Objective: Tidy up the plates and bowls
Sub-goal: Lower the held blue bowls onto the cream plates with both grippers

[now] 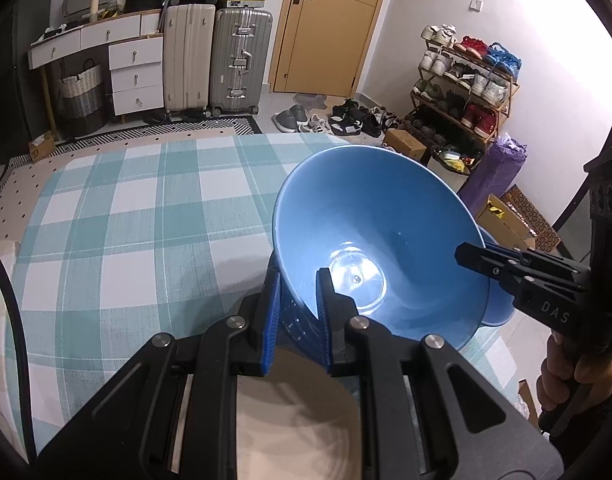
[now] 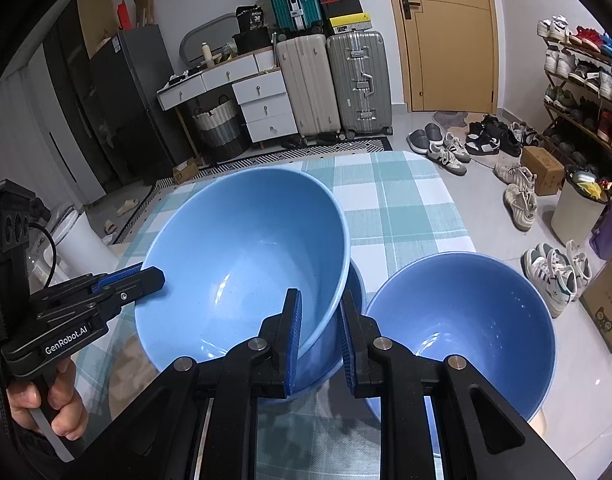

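Observation:
A large blue bowl (image 1: 378, 220) (image 2: 246, 260) hangs tilted just above the green-checked tablecloth (image 1: 146, 220) (image 2: 406, 200). My left gripper (image 1: 299, 280) (image 2: 154, 274) is shut on its left rim, one pad inside and one outside. The right gripper (image 2: 320, 298) (image 1: 466, 254) is shut on the opposite rim in the same way. A second blue bowl (image 2: 356, 284) (image 1: 500, 304) sits directly under the held one, mostly hidden by it. A third blue bowl (image 2: 466, 332) stands to the right, near the table's right edge.
The table's right edge drops to a floor strewn with shoes (image 2: 518, 200), beside a white bin (image 2: 578, 208) and a shoe rack (image 1: 466, 88). Suitcases (image 1: 214, 56) and white drawers (image 1: 134, 76) stand by the far wall. A hand (image 2: 46, 400) grips the left handle.

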A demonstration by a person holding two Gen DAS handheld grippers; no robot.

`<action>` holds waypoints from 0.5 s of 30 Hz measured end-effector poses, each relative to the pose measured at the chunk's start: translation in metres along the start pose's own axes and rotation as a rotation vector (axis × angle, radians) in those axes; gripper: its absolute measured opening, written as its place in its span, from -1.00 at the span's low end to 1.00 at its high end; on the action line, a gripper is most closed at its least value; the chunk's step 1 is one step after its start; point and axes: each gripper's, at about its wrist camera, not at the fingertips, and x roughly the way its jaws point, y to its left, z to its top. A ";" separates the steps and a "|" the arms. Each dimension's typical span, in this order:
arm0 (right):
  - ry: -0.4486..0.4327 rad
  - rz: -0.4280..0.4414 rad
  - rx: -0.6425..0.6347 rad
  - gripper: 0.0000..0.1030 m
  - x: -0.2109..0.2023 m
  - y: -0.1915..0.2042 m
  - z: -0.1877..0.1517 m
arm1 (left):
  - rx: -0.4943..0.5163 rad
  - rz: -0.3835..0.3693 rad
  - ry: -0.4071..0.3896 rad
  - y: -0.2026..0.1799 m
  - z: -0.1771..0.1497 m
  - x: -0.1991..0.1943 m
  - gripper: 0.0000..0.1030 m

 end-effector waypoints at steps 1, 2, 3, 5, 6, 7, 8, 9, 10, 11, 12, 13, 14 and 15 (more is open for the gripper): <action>0.000 -0.007 -0.006 -0.65 0.002 0.001 -0.001 | 0.002 0.005 0.003 0.000 -0.002 0.003 -0.75; -0.001 -0.014 -0.011 -0.65 0.004 0.001 -0.001 | 0.005 0.009 0.005 0.000 -0.003 0.005 -0.74; -0.002 -0.021 -0.015 -0.65 0.005 0.002 -0.002 | 0.008 0.014 0.007 0.000 -0.004 0.007 -0.74; 0.003 -0.029 -0.019 -0.65 0.010 0.003 -0.004 | 0.013 0.026 0.011 0.001 -0.008 0.013 -0.74; 0.004 -0.033 -0.021 -0.65 0.011 0.002 -0.004 | 0.015 0.028 0.013 0.000 -0.009 0.016 -0.74; 0.006 -0.036 -0.022 -0.65 0.013 0.002 -0.005 | 0.014 0.030 0.017 0.001 -0.010 0.019 -0.74; 0.007 -0.038 -0.022 -0.65 0.014 0.003 -0.006 | 0.019 0.035 0.020 0.001 -0.011 0.023 -0.74; 0.009 -0.038 -0.020 -0.65 0.016 0.002 -0.007 | 0.023 0.039 0.022 0.001 -0.012 0.025 -0.74; 0.011 -0.038 -0.019 -0.65 0.016 0.003 -0.007 | 0.021 0.041 0.023 0.001 -0.013 0.027 -0.74; 0.011 -0.039 -0.020 -0.65 0.017 0.002 -0.008 | 0.021 0.041 0.024 0.002 -0.013 0.030 -0.74; 0.012 -0.043 -0.023 -0.65 0.018 0.002 -0.008 | 0.022 0.042 0.025 0.002 -0.014 0.032 -0.74; 0.013 -0.047 -0.026 -0.65 0.019 0.002 -0.008 | 0.023 0.046 0.027 0.002 -0.015 0.034 -0.74; 0.013 -0.048 -0.028 -0.65 0.020 0.004 -0.009 | 0.028 0.053 0.027 0.002 -0.015 0.037 -0.74; 0.014 -0.049 -0.030 -0.65 0.021 0.004 -0.010 | 0.030 0.057 0.028 0.002 -0.015 0.038 -0.74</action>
